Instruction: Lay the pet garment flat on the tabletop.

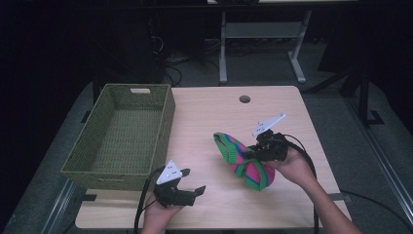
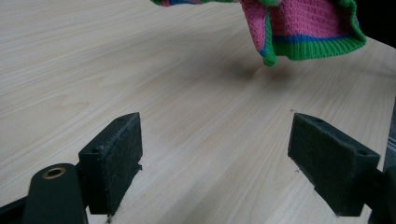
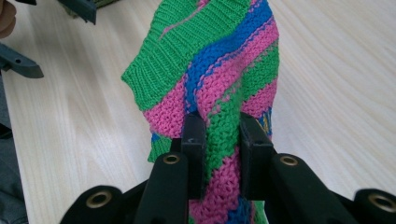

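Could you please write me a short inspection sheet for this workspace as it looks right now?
Surface: light wooden table with a round hole near its far edge.
Job's things: striped knitted cloth, pink, green and blue, bunched and lifted; green woven basket at the table's left, nothing seen inside.
Clutter: nothing seen.
Grippers: left gripper open, over bare table near the front edge; right gripper shut on the cloth.
Cables: black cables trail from both grippers toward the person.
Surroundings: dark room, grey floor, another table's legs behind.
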Tool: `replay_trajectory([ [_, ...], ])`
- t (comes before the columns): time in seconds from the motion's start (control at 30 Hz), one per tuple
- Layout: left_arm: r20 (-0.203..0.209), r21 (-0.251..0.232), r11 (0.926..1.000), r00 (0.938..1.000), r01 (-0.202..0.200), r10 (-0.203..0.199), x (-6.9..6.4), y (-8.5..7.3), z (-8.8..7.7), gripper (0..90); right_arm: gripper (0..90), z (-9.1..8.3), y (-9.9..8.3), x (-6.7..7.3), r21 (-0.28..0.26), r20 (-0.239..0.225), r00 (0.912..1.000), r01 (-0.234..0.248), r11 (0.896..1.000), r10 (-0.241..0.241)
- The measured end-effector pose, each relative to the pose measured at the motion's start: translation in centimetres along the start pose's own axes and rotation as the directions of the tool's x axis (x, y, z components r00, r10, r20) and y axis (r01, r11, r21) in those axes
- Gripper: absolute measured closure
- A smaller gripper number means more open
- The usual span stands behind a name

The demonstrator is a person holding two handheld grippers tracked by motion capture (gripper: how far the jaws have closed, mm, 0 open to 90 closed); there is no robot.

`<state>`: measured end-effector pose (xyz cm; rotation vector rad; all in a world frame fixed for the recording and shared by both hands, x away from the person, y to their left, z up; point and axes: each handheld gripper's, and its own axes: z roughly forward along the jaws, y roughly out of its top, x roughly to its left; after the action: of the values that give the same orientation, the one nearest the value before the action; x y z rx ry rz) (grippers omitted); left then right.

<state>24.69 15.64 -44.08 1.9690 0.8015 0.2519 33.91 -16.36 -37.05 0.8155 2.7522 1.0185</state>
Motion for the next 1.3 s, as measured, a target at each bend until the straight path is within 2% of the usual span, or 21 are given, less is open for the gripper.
replay_trajectory([
  [0.2, 0.001, -0.002, 1.0000, 1.0000, 0.002, -0.002, 0.0, 0.0, 0.0, 17.3, 75.0, 0.7, -0.6, 0.5, 0.002, -0.015, 0.9999, 0.006, 1.000, -0.006],
  [0.53, 0.001, 0.001, 1.0000, 1.0000, -0.003, 0.003, 0.0, 0.0, 0.0, 17.3, 74.7, 2.3, -1.1, 1.2, 0.017, -0.043, 0.9990, -0.012, 1.000, 0.013],
  [1.3, 0.005, 0.004, 1.0000, 1.0000, 0.000, 0.000, 0.0, -0.1, 0.1, 17.3, 72.1, 5.3, -1.7, 0.9, 0.071, -0.071, 0.9970, -0.028, 0.997, 0.033],
])
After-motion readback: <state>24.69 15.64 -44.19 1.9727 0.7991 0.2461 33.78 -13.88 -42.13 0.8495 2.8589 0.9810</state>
